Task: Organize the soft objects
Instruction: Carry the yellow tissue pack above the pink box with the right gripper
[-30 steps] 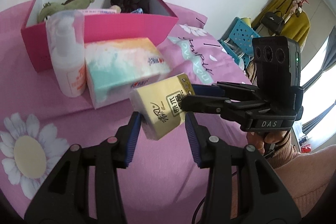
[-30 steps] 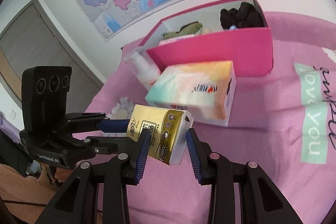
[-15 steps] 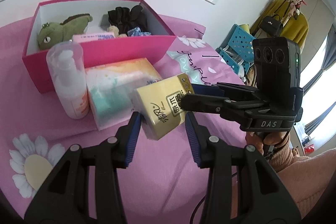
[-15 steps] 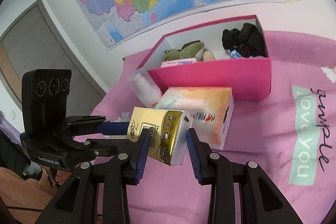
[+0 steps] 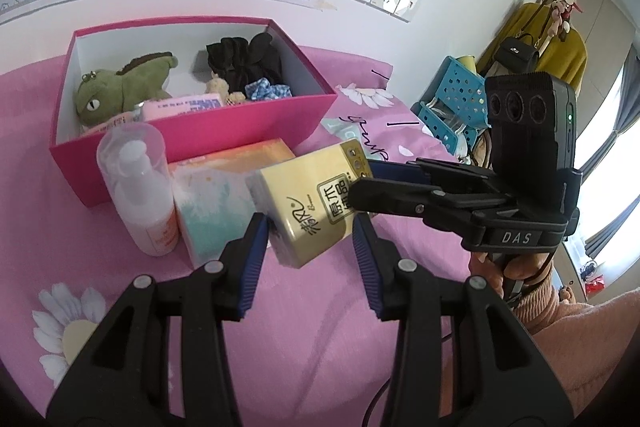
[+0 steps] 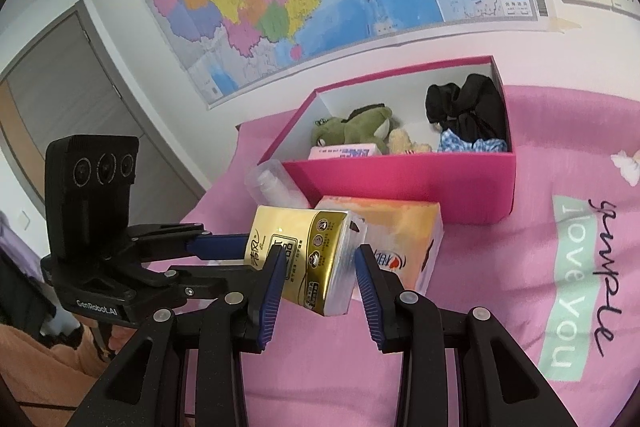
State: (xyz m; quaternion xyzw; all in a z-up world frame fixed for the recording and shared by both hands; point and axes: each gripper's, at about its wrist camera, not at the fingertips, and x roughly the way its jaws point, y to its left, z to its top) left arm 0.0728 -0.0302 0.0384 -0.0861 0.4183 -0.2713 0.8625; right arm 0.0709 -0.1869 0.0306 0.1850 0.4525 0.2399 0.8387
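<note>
both tools are on the same thing here: a gold tissue pack [image 5: 316, 211], held up in the air above the pink bedspread [image 5: 320, 339]. the left tool [image 5: 310, 239] has its blue pads pinching the pack from either side, and the right tool [image 6: 320, 275] is pinching it too, coming in from the other end, so the pack sits between both pairs of fingers and isn't touching the bed at all. the pack is tilted a bit.

just behind it, lying on the bed, there's a bigger orange-and-teal tissue pack [image 6: 404, 239], with a white pump bottle [image 5: 140, 187] standing right beside that. further back is the open pink box [image 5: 224, 131], already holding a green plush toy [image 5: 120, 91], a black scrunchie [image 6: 464, 107], a blue checked scrunchie [image 5: 268, 89] and a small pink pack [image 6: 344, 151].
</note>
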